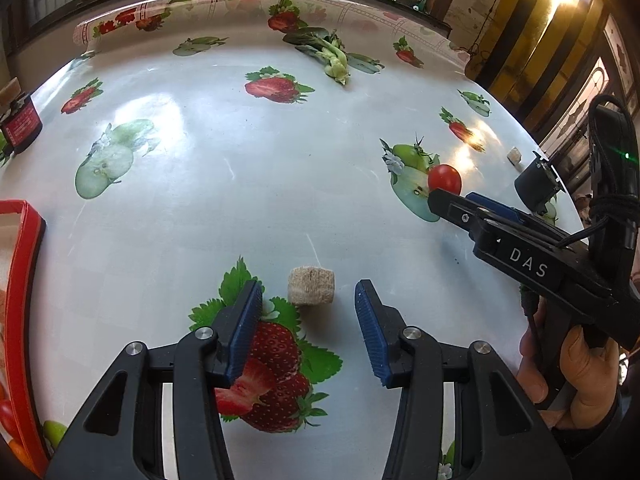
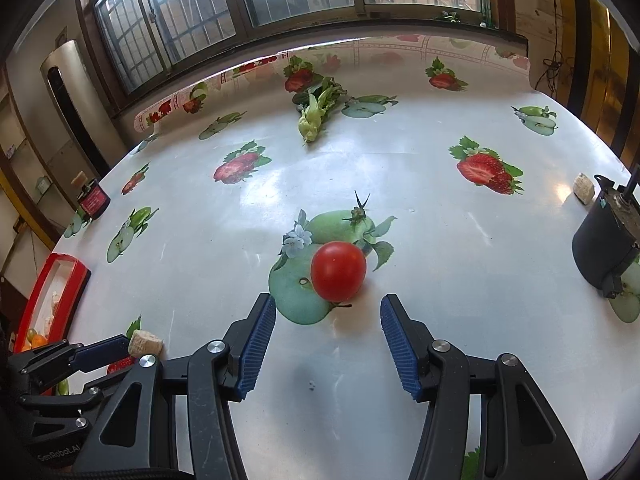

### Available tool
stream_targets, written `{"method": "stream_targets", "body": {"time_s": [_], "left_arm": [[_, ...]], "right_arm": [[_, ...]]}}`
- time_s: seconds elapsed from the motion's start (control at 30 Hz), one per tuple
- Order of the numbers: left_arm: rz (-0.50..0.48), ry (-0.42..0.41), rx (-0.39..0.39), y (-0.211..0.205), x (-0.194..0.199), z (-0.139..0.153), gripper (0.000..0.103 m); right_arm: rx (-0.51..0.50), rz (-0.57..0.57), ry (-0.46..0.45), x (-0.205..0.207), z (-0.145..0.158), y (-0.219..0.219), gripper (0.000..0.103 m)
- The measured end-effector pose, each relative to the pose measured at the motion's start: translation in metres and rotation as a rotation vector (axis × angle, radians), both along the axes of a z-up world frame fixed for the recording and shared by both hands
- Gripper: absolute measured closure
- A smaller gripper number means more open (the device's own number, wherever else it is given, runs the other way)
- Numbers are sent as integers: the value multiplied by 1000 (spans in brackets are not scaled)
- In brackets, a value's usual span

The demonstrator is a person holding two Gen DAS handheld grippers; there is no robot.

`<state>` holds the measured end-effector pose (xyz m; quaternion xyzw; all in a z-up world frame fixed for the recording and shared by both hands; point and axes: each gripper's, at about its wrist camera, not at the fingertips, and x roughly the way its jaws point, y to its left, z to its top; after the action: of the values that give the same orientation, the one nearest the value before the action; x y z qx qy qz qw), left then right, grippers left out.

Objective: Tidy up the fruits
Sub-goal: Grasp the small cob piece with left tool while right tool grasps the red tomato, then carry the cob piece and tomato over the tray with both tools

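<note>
The left hand-held gripper (image 1: 308, 320) hangs open over the table (image 1: 224, 184), its blue pads apart and empty, with a small tan cube (image 1: 311, 286) lying just ahead at twelve o'clock between the finger lines but untouched. The right hand-held gripper (image 2: 328, 344) is likewise open and holds nothing; the red tomato (image 2: 338, 270) sits just beyond its tips at twelve o'clock, resting on a printed apple of the tablecloth. Judging from this, the sorting looks only partly done: a red-rimmed tray (image 1: 24, 300) at nine o'clock in the left view already holds some pieces, while the tomato, the cube, a second pale cube (image 2: 583, 189) at two o'clock in the right view and a leafy green vegetable (image 1: 330, 54) far off at twelve o'clock remain loose on the table. The tray is cut off by the frame edge, so its contents are hard to make out beyond orange, green and red bits. A dark cylinder (image 2: 604, 248) at three o'clock and a red-labelled jar (image 2: 94, 200) at ten o'clock cannot be identified further
</note>
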<state>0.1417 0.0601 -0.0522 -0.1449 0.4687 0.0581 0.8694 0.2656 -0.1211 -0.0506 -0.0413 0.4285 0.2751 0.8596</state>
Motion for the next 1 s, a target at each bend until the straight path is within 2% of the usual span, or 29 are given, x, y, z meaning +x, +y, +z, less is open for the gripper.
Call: {"method": "stream_targets", "body": {"time_s": [0.07,0.13,0.17,0.2,0.27,0.57,1.0], "left_arm": [[-10,-1,6,-1,2,0,74],[-13,-5,4,0,2,-1,79],[-13,-6,4,0,2,-1,83],[-15,-9,-1,1,2,-1,83],[-14,-9,-12,3,1,-1,83],[7,-17,-33,10,-19,6,83],[68,-57,14,19,-69,31,83]], "right_arm": [[-10,-1,0,4,-4,4,47],[-17,0,-8,7,-6,6,48],[-23,2,-20,7,-7,7,53],[-31,2,-26,7,-8,8,56],[-29,-1,-30,8,-7,7,72],[-15,54,-24,-20,-2,3,73],[56,183,-36,-98,31,18,73]]}}
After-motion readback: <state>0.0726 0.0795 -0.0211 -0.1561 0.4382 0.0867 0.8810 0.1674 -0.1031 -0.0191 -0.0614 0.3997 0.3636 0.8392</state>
